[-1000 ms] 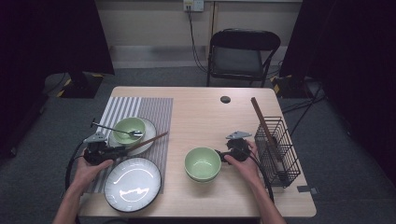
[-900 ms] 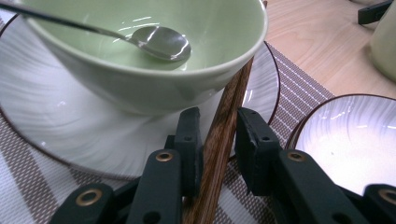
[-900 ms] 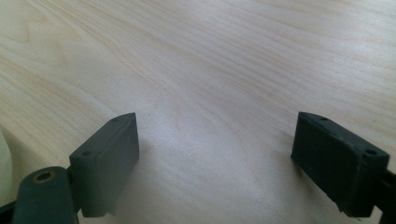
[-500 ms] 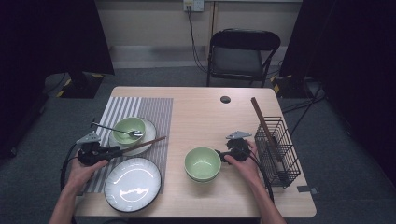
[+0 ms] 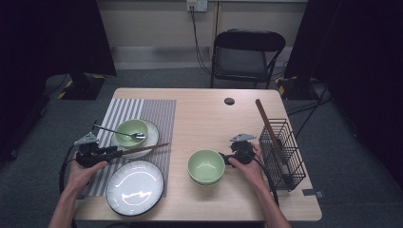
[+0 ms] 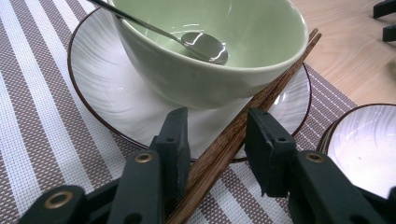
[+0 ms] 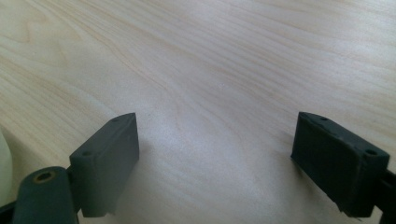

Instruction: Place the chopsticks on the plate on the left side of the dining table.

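**Chopsticks let go beside the bowl**

Left gripper (image 6: pixel 217 140) has just been opening, jaws partly apart, chopsticks (image 6: pixel 243 116) loose between them on the saucer (image 6: pixel 107 107), leaning on the green bowl (image 6: pixel 210 70). Pull back crooked and they could roll off. Right gripper (image 7: pixel 215 163) gapes wide and empty over the table (image 7: pixel 210 56).

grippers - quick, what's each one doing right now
Left gripper: open, fingers just been opening, chopsticks lying between them, not pinched.
Right gripper: open, nothing between the fingers, over bare table.
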